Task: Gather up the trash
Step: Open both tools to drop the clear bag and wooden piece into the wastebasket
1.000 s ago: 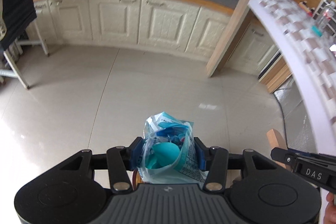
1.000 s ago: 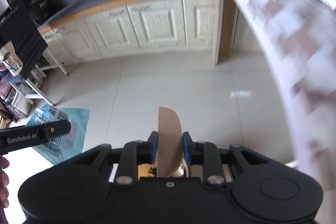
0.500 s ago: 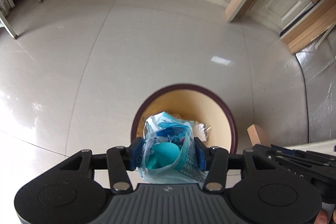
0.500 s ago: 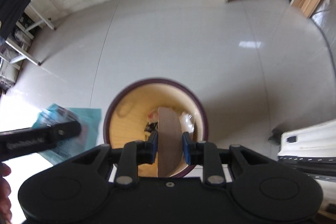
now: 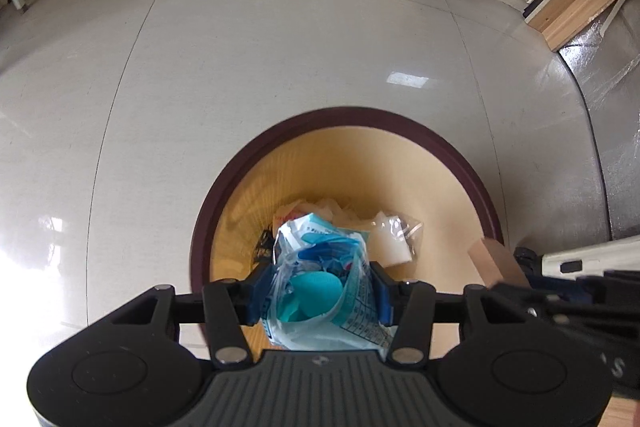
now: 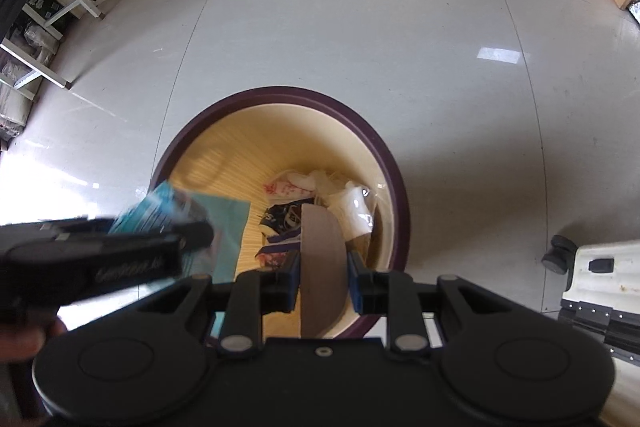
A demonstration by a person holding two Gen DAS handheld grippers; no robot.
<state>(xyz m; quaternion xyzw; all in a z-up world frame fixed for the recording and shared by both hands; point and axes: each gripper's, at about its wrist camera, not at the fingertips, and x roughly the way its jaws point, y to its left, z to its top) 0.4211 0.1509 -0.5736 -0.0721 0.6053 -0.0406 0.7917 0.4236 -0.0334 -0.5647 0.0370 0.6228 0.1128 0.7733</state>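
**Holding two pieces of trash over the bin**

Gripping a crumpled teal plastic bag (image 5: 320,287), my left gripper (image 5: 318,293) hangs over the near rim of the bin (image 5: 256,163), the bag's long axis pointing into the opening. My right gripper (image 6: 323,283) clamps a brown cardboard piece (image 6: 322,267) edge-on, its length pointing toward the bin's far wall. Only the right view shows a white wheeled cart (image 6: 600,279) beside the bin. Bare floor tiles (image 6: 360,35) lie beyond the bin's far rim.

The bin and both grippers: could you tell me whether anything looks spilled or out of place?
Nothing stands out. The bin is upright with its rubbish inside; the plastic bag and cardboard piece are held above it.
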